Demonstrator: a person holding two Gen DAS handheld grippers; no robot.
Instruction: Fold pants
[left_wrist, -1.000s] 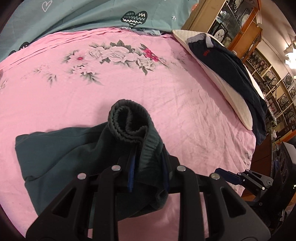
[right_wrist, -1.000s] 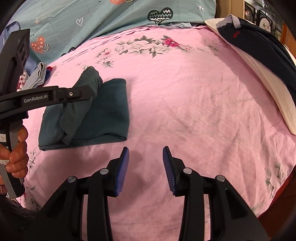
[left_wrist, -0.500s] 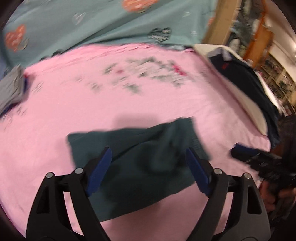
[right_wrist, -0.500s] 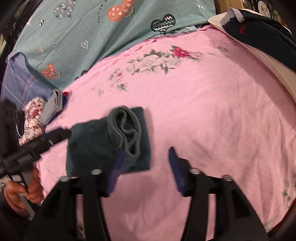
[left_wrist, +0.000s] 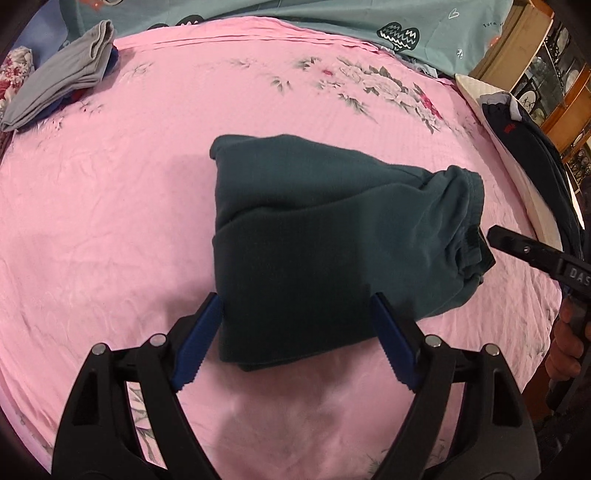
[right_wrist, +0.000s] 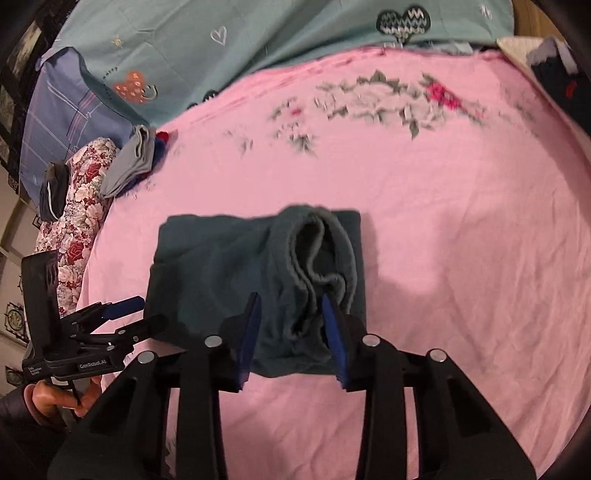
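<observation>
Your left gripper (left_wrist: 295, 339) stands spread wide, its blue pads on either side of the near edge of the folded dark green pants (left_wrist: 332, 240), which lie on the pink sheet (left_wrist: 110, 221). Your right gripper (right_wrist: 291, 332) is closing, the bunched waistband (right_wrist: 317, 254) between its pads; whether they press it yet, you cannot tell.

Matt, fleecy dark-green cloth pants (left_wrist: 332, 236) on a smooth, faintly creased pink cotton-like sheet (left_wrist: 110, 221)
</observation>
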